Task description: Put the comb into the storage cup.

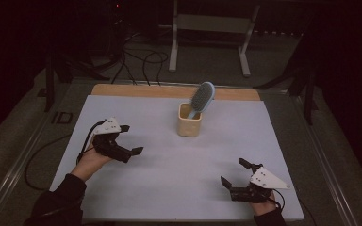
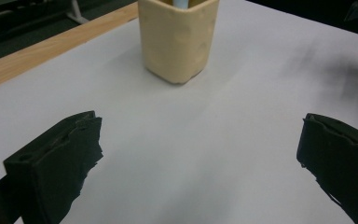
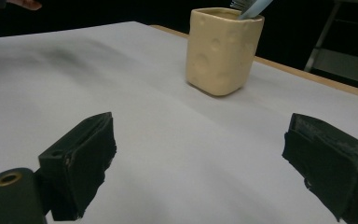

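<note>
You have one cream holder cup [image 1: 190, 123] standing toward the far middle of the white sheet [image 1: 169, 179], and one blue hairbrush [image 1: 201, 98] standing in it, head up. You hold two grippers: the left gripper [image 1: 131, 140] at the near left, the right gripper [image 1: 233, 173] at the near right, each with two black jaws spread apart.

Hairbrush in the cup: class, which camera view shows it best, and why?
The high view: the blue hairbrush shows whole above the rim, bristle head up, handle down in the cream cup. The right gripper view catches a bit of bristles and handle; the left gripper view a sliver of handle.
</note>
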Tool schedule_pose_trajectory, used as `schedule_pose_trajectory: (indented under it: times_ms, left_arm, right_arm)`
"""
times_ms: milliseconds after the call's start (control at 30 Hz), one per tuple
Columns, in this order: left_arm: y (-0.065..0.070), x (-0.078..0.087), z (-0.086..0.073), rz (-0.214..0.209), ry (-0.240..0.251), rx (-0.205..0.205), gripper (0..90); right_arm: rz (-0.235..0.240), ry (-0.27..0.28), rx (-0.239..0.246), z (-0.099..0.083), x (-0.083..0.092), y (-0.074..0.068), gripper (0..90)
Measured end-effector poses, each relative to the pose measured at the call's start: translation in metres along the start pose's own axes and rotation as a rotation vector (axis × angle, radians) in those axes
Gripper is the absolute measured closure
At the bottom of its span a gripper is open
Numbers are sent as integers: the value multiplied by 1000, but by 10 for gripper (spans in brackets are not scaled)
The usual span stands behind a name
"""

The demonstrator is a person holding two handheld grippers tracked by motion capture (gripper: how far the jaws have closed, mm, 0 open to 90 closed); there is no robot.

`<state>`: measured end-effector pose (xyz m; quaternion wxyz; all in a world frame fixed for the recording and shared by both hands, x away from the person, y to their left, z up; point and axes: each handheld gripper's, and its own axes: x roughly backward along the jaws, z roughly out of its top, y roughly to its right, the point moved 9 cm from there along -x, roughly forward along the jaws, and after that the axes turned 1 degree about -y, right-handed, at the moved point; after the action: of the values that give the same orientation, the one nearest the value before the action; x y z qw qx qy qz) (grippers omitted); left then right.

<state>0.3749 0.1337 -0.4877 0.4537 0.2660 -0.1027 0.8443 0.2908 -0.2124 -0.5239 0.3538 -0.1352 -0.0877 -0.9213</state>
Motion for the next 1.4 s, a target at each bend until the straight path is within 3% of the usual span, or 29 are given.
schedule_pose_trajectory:
  times_ms: [33, 367, 533, 1167, 1400]
  left_arm:
    - [2, 4, -10, 10, -14, -3, 0]
    - [1, 24, -38, 32, -7, 32, 0]
    - [5, 32, -52, 45, -17, 29, 0]
    - [21, 57, -92, 93, -14, 48, 0]
    - [25, 61, -106, 106, -15, 74, 0]
  right_arm:
    - [0, -1, -2, 0, 0, -1, 87]
    - [3, -4, 3, 0, -1, -2, 87]
    - [3, -6, 7, 0, -1, -1, 87]
    - [3, -9, 10, -1, -1, -2, 87]
    - [3, -10, 9, -1, -1, -2, 87]
